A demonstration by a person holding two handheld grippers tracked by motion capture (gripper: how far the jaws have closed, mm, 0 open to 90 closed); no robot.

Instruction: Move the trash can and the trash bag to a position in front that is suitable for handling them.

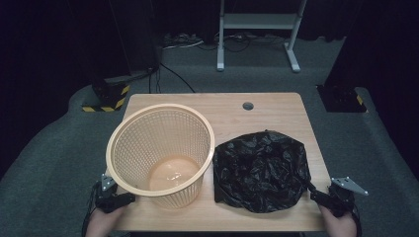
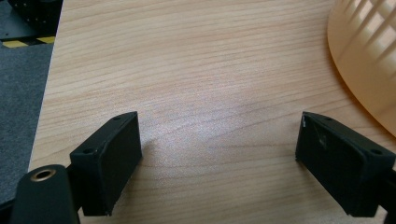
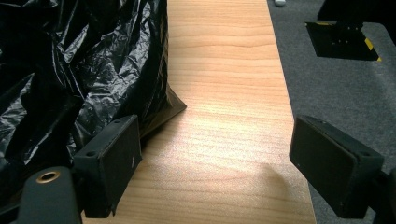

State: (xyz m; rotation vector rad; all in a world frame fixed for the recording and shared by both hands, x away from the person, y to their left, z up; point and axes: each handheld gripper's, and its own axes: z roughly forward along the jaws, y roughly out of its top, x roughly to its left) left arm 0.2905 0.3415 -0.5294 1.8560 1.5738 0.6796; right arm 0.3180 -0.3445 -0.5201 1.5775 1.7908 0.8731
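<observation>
Both tongs, left tongs (image 1: 114, 196) and right tongs (image 1: 330, 196), rest spread and empty at the near tabletop (image 1: 237, 113) corners. Between them the crumpled black bag (image 1: 261, 170) lies just right of the upright mesh basket (image 1: 160, 150). Work looks at its start; next, probably, the right tongs pinch the bag's edge (image 3: 170, 105) just beside them.

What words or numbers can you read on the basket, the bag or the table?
None: no words, numbers or labels can be read here.
The round peach plastic mesh basket is plain.
The crumpled black plastic bag shows no print.
The light wooden table bears no writing.
The yellow-and-black striped edging on the floor base is a warning pattern, with no letters.
</observation>
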